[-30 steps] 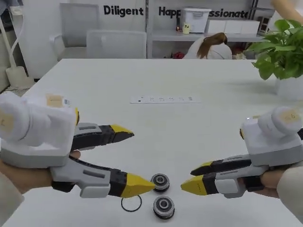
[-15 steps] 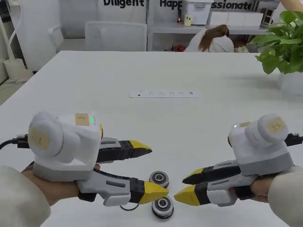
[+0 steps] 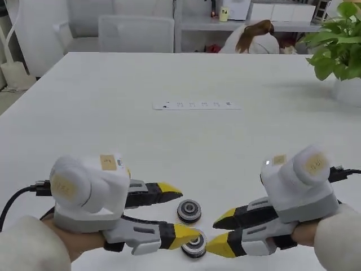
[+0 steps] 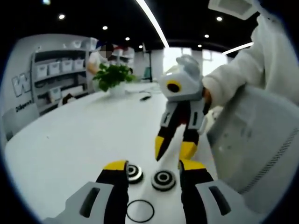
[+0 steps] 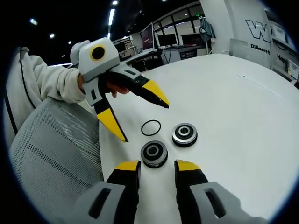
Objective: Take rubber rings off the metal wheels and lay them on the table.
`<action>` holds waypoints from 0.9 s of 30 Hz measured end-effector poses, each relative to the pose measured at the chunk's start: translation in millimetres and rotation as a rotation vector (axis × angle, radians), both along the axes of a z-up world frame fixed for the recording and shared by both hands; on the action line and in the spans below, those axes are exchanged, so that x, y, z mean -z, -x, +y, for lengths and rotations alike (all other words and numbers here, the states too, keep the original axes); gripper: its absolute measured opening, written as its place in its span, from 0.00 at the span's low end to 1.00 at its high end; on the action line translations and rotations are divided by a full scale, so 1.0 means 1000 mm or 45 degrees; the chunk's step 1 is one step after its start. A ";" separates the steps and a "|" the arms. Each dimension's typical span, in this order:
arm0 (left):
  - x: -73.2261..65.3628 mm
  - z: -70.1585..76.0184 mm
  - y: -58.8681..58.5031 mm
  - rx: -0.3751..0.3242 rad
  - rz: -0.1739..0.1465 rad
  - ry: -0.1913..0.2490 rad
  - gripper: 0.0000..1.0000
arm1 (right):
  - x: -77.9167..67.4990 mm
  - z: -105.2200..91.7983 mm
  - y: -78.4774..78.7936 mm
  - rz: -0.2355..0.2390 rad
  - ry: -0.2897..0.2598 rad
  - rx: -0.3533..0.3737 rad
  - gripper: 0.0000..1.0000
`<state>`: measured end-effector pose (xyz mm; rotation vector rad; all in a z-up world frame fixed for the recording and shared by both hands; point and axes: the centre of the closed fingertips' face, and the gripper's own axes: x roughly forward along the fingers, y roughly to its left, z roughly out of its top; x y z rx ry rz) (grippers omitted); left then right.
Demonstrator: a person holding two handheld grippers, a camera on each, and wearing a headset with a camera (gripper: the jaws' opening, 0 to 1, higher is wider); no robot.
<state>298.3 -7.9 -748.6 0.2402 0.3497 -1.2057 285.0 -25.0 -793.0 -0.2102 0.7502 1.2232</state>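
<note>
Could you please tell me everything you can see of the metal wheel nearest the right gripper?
The wheel is a small round disc, silvery metal with a dark band and a dark centre hole. It lies flat on the white table, just ahead of the right gripper and its open jaws, beside a second wheel and apart from it. Nothing grips it.

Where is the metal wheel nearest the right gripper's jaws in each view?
Head view: metal wheel bottom centre, partly behind yellow jaw tips.
Left gripper view: wheel lower centre, between the jaws.
Right gripper view: wheel centre, just ahead of the jaws.
Shared landmark: second wheel beside it.
</note>
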 end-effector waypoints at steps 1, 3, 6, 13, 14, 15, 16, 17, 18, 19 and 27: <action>0.002 -0.001 0.001 0.008 0.002 -0.005 0.43 | 0.001 0.001 0.001 -0.001 0.005 -0.006 0.27; 0.007 -0.003 0.005 0.027 0.001 -0.021 0.41 | 0.003 0.002 0.001 -0.020 0.015 -0.015 0.26; 0.013 -0.004 0.005 0.034 -0.026 -0.050 0.37 | 0.004 0.002 -0.003 -0.044 0.022 -0.001 0.24; 0.027 -0.007 0.007 0.029 -0.012 -0.086 0.31 | 0.011 0.005 0.001 -0.040 0.024 -0.017 0.22; 0.029 -0.008 0.007 0.033 -0.009 -0.094 0.29 | 0.013 0.005 0.002 -0.040 0.030 -0.024 0.22; 0.030 -0.008 0.008 0.035 -0.008 -0.099 0.28 | 0.015 0.005 0.004 -0.041 0.042 -0.039 0.22; 0.032 -0.008 0.008 0.039 -0.010 -0.104 0.27 | 0.017 0.005 0.005 -0.042 0.050 -0.047 0.22; 0.034 -0.009 0.008 0.041 -0.012 -0.111 0.27 | 0.017 0.006 0.006 -0.043 0.053 -0.052 0.22; 0.035 -0.009 0.008 0.038 -0.007 -0.113 0.27 | 0.017 0.006 0.005 -0.044 0.054 -0.052 0.22; 0.036 -0.009 0.008 0.034 0.003 -0.113 0.26 | 0.018 0.006 0.005 -0.045 0.055 -0.051 0.22; 0.042 -0.010 0.009 0.032 0.023 -0.122 0.20 | 0.018 0.009 0.003 -0.062 0.043 -0.060 0.19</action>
